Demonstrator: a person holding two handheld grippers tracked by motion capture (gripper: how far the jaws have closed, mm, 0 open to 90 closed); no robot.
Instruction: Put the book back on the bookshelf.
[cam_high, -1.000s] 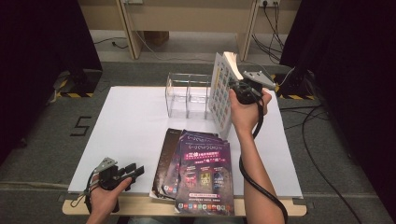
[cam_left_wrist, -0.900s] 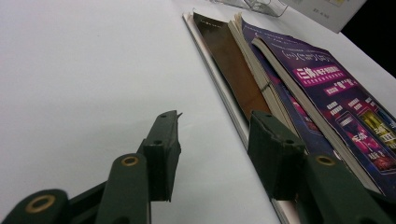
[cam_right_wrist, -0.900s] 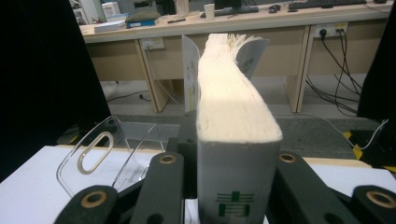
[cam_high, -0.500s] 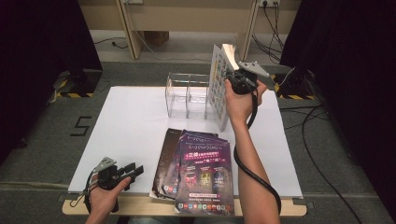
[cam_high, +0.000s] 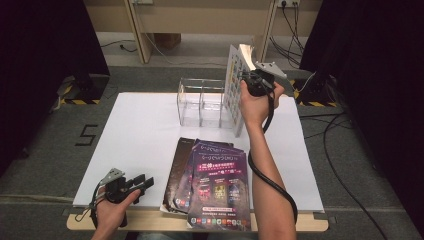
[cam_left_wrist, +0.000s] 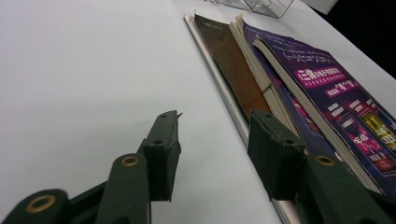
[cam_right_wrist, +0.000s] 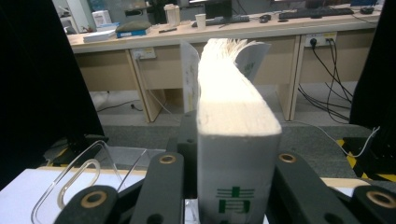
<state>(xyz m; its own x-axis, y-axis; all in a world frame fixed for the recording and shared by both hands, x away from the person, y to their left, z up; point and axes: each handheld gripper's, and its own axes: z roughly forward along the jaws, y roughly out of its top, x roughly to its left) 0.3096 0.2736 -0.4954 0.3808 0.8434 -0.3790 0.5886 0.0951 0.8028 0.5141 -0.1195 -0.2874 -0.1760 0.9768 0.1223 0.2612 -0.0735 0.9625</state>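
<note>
Currently the right gripper (cam_high: 254, 75) holds a thick book (cam_high: 235, 90) upright above the far right part of the tabletop (cam_high: 140, 130), its fingers closed on the spine end; in the right gripper view the book (cam_right_wrist: 236, 140) fills the gap between both fingers and its page block fans open at the top. Key relation: the clear acrylic organizer (cam_high: 202, 101) sits at about 9 o'clock from the held book, just beside it, compartments open upward. The book's long axis runs near vertical, lower corner close to the organizer's right wall; whether they touch I cannot tell. My judgement is that the right hand is far nearer the organizer and will do the slotting. The left gripper (cam_high: 131, 185) rests at the near left edge, fingers open and empty, with the magazine stack (cam_high: 212, 182) at its 3 o'clock, just beside. Which compartment the book lines up with is hard to read, since the hand covers part of the book and the organizer walls are transparent.
</note>
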